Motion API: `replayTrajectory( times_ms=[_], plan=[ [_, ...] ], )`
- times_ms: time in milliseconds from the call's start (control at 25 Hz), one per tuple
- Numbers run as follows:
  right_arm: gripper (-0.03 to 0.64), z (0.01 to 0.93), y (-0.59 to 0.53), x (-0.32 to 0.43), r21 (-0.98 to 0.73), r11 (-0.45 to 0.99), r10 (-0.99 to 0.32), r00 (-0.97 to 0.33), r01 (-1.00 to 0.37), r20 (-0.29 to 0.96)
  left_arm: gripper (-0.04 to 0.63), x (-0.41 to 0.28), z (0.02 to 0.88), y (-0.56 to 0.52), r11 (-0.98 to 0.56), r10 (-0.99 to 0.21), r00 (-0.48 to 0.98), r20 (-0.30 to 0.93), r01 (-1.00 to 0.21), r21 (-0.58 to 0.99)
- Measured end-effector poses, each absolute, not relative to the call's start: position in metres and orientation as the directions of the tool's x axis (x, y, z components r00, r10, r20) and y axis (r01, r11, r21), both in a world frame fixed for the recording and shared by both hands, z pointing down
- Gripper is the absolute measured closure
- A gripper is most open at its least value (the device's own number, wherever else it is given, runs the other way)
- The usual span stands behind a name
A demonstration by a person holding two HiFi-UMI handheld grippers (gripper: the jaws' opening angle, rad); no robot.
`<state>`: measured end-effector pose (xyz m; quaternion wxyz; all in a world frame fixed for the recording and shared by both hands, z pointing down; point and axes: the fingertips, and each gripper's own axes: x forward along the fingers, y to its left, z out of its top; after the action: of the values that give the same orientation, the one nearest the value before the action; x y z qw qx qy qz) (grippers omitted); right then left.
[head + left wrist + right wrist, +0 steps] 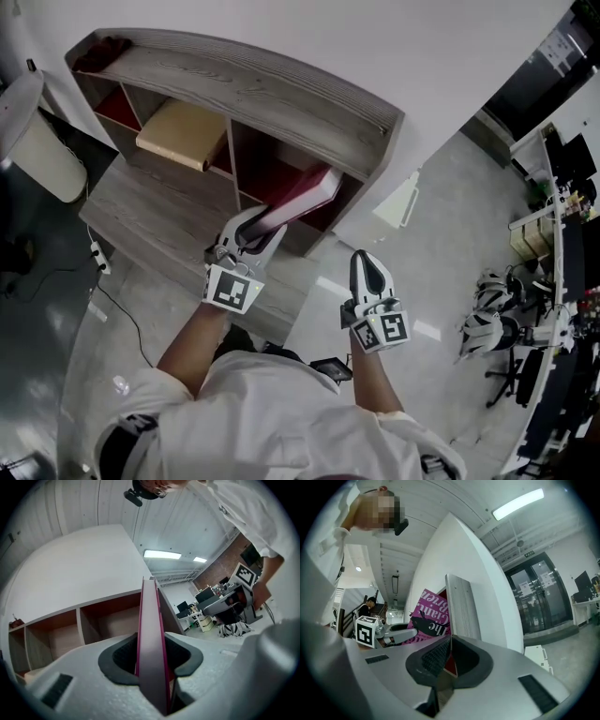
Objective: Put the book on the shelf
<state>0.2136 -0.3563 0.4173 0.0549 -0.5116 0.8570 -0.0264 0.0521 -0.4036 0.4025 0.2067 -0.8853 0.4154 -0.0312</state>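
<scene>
A magenta-covered book (pixel 302 197) is held spine-side in my left gripper (pixel 251 225), which is shut on its near end. Its far end reaches the right-hand compartment of the grey wooden shelf (pixel 272 84). In the left gripper view the book (pixel 151 634) stands edge-on between the pads of the left gripper (pixel 152 660), pointing at the shelf's open compartments (pixel 108 620). My right gripper (pixel 368 267) hangs lower right, apart from the book, shut and empty. The right gripper view looks past the right gripper (pixel 450 656) at the book's cover (pixel 429 613) and the shelf's side panel (pixel 461 606).
A beige box (pixel 183 131) lies in a middle compartment. A dark red item (pixel 105 45) rests on the shelf top at left. A white bin (pixel 42 150) and a power strip (pixel 98 258) sit left of the shelf. Office chairs (pixel 487 319) and desks stand far right.
</scene>
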Motion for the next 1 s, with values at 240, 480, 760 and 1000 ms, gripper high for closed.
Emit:
replayTrajectory(
  times_ms=[240, 480, 760, 1000],
  plan=[
    [0.598, 0.418, -0.358, 0.214, -0.081, 0.433, -0.902, -0.431, -0.898, -0.044, 0.443, 0.072, 0.408, -0.419, -0.606, -0.698, 0.703, -0.140, -0.683, -0.408],
    [0.597, 0.426, -0.354, 0.215, -0.070, 0.392, -0.920, -0.393, -0.917, -0.005, 0.443, 0.081, 0.415, -0.435, -0.627, -0.671, 0.723, -0.168, -0.673, -0.393],
    [0.598, 0.436, -0.350, 0.217, -0.074, 0.359, -0.932, -0.362, -0.930, 0.025, 0.443, 0.085, 0.421, -0.443, -0.640, -0.651, 0.735, -0.191, -0.666, -0.383],
    [0.598, 0.438, -0.350, 0.211, -0.077, 0.357, -0.933, -0.360, -0.931, 0.026, 0.443, 0.089, 0.431, -0.450, -0.649, -0.640, 0.742, -0.199, -0.661, -0.375]
  ],
)
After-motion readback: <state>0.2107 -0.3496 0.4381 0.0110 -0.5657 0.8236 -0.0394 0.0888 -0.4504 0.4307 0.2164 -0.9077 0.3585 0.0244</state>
